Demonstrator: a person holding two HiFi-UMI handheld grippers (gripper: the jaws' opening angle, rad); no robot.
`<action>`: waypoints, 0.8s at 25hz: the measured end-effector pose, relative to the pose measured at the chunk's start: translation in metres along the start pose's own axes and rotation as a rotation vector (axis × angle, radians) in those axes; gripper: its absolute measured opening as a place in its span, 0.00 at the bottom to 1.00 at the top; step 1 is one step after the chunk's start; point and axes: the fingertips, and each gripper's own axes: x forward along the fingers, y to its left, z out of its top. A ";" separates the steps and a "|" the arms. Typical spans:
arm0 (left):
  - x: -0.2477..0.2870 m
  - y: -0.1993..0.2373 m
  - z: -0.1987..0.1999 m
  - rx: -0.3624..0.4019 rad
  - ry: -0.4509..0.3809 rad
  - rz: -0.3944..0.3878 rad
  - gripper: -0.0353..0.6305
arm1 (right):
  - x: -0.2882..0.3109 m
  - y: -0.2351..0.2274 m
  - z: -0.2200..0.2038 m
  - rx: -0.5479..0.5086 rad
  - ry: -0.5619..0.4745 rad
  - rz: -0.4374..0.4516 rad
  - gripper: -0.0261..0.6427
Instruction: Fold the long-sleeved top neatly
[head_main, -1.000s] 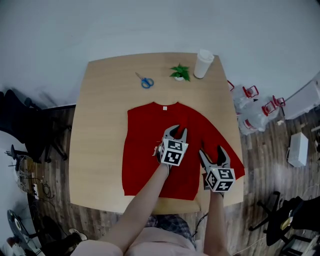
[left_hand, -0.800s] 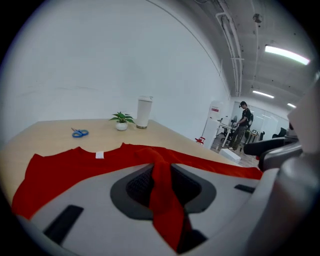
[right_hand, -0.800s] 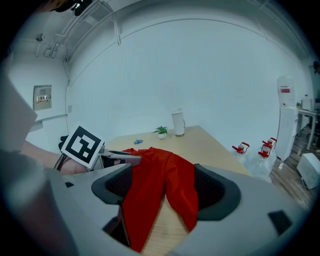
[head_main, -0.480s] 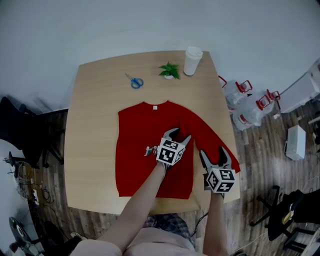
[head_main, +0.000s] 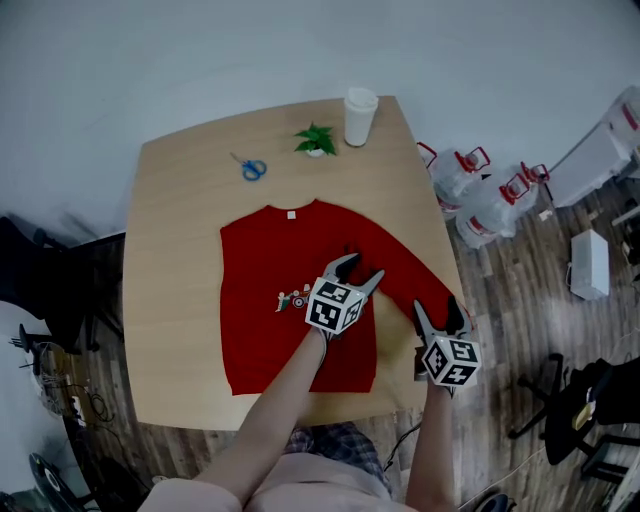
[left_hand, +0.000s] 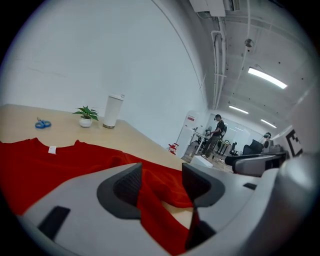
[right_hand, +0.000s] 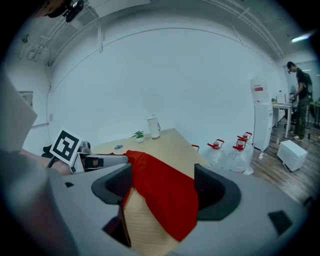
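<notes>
A light wooden table (head_main: 170, 200) carries blue-handled scissors (head_main: 251, 168), a small green potted plant (head_main: 315, 139) and a tall white lidded cup (head_main: 359, 116) along its far edge. Large clear water jugs with red handles (head_main: 480, 195) stand on the wood floor (head_main: 520, 300) beside it.

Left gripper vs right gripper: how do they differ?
Place: left gripper over the top's body; right gripper at the sleeve end near the table edge. Jaws: left gripper's have just been opening, narrower than right gripper's. Shared: both open, red fabric between the jaws, unpinched.
</notes>
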 end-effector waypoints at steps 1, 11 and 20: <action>-0.003 -0.001 0.002 0.001 -0.006 0.000 0.43 | -0.003 -0.004 0.000 0.005 -0.004 -0.012 0.60; -0.011 -0.040 0.018 -0.022 -0.056 -0.027 0.45 | -0.048 -0.068 -0.018 0.082 0.003 -0.168 0.59; 0.001 -0.077 -0.007 -0.054 -0.006 -0.070 0.52 | -0.071 -0.106 -0.059 0.135 0.080 -0.261 0.56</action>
